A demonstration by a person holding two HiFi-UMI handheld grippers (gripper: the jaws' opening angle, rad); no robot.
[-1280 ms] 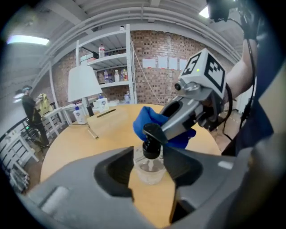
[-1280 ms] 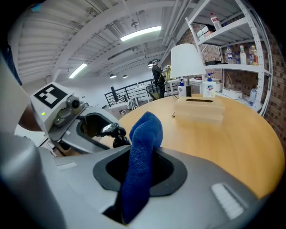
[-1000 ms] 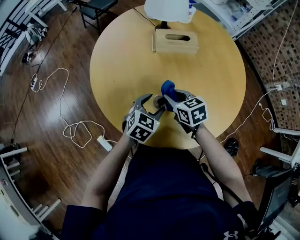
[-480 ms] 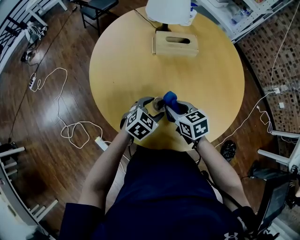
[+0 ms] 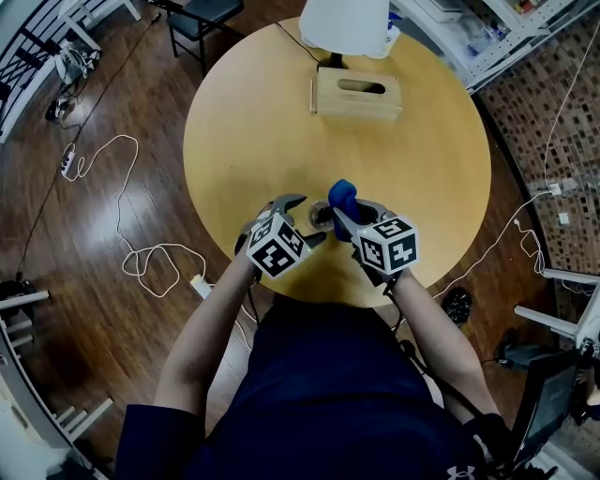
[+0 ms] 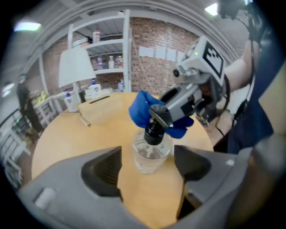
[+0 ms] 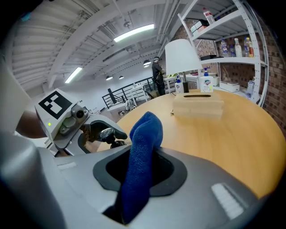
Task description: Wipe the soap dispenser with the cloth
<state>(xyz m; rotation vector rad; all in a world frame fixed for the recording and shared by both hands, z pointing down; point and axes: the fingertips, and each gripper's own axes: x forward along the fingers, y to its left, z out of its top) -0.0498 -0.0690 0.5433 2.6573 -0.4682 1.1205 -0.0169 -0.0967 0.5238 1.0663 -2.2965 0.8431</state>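
**Left gripper letting go of the soap dispenser while the cloth sits at its pump**

The jaws of my left gripper (image 6: 147, 167) have just been opening and stand wide apart. The clear soap dispenser (image 6: 151, 154) is upright between them, touched by neither pad, near the edge of the round table (image 5: 244, 122) closest to me. My right gripper (image 5: 352, 214) is clamped on the blue cloth (image 7: 140, 147), whose fold lies at the dispenser's black pump head. I judge the bottle unsteadied, so wiping strokes must be light, or the left hold renewed. Count: one soap dispenser, one cloth, two grippers, one table, and at the far edge one wooden tissue box (image 5: 356, 94) and one lamp (image 5: 344, 23).
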